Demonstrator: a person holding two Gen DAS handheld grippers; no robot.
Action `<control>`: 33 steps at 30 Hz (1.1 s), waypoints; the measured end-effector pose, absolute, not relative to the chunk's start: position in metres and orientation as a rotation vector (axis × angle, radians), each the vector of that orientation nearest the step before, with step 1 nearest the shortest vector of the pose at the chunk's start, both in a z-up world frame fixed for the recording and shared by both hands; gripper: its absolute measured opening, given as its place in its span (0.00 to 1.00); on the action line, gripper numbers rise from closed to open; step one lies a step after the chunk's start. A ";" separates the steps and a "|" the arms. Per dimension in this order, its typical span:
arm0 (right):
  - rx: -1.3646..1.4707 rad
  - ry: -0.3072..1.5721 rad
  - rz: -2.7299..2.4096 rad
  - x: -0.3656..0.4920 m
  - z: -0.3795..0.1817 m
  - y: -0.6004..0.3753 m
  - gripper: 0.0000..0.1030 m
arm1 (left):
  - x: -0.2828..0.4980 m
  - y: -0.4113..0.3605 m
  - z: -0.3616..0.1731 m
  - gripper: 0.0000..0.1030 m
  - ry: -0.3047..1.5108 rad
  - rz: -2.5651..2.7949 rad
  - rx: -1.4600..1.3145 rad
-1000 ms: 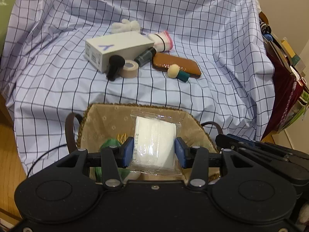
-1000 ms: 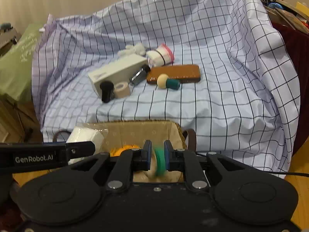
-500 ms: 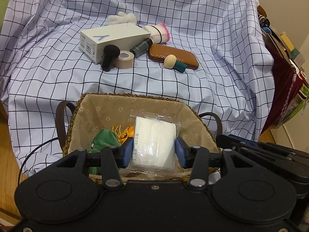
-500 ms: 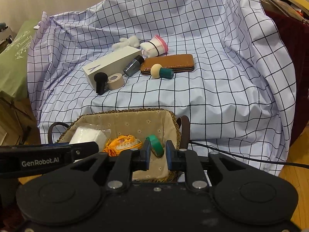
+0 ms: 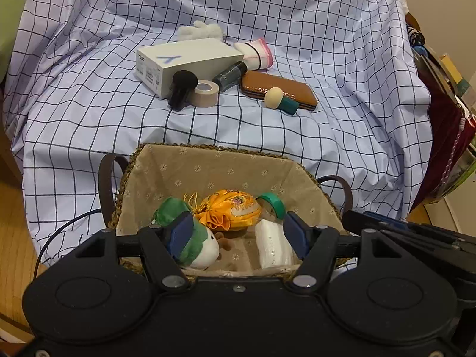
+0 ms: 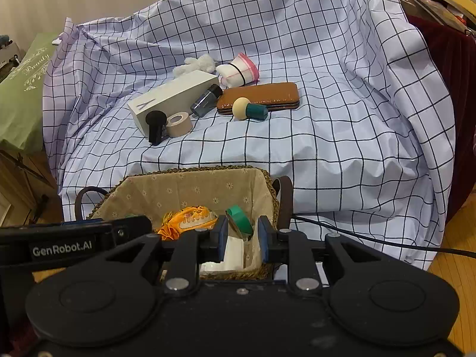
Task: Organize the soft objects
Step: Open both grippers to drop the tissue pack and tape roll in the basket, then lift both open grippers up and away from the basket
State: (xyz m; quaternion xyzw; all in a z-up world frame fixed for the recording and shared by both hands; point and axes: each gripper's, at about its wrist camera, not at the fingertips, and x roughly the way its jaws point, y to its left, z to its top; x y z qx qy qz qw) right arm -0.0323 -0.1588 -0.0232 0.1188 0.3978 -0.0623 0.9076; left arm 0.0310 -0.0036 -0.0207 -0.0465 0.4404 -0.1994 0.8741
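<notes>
A woven basket [image 5: 208, 163] with a beige lining stands below both grippers. In it lie a green and white plush [image 5: 196, 238], an orange pouch [image 5: 232, 211], a green tape ring [image 5: 272, 203] and a white wrapped pack [image 5: 272, 245]. My left gripper [image 5: 238, 232] hangs over the basket with its jaws opening; the pack lies loose beside its right pad, not pressed. My right gripper [image 6: 242, 235] is also opening, and the green ring [image 6: 239, 218] rests free just beyond its pads against the basket [image 6: 184, 187] wall.
On the checked cloth [image 5: 342, 113] behind the basket lie a white box [image 5: 184, 59], black brush [image 5: 181, 89], beige tape [image 5: 205, 96], dark bottle [image 5: 229, 76], brown case [image 5: 279, 89], teal-handled sponge [image 5: 279, 99], rolled white-pink cloth [image 5: 255, 53] and fluffy white toy [image 5: 202, 31]. Shelves stand at right.
The left jaws have spread and the white pack has dropped into the basket. The right jaws have parted and the green ring has left them for the basket.
</notes>
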 end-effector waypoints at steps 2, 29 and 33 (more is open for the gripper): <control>0.245 0.821 -0.128 -0.032 -0.023 -0.159 0.21 | 0.030 -0.004 -0.021 0.61 0.919 -0.410 -0.089; 0.220 0.869 -0.128 -0.027 -0.029 -0.157 0.38 | 0.020 0.000 -0.026 0.73 0.945 -0.338 -0.021; 0.216 0.873 -0.133 -0.027 -0.029 -0.158 0.42 | 0.021 0.002 -0.026 0.74 0.946 -0.336 -0.020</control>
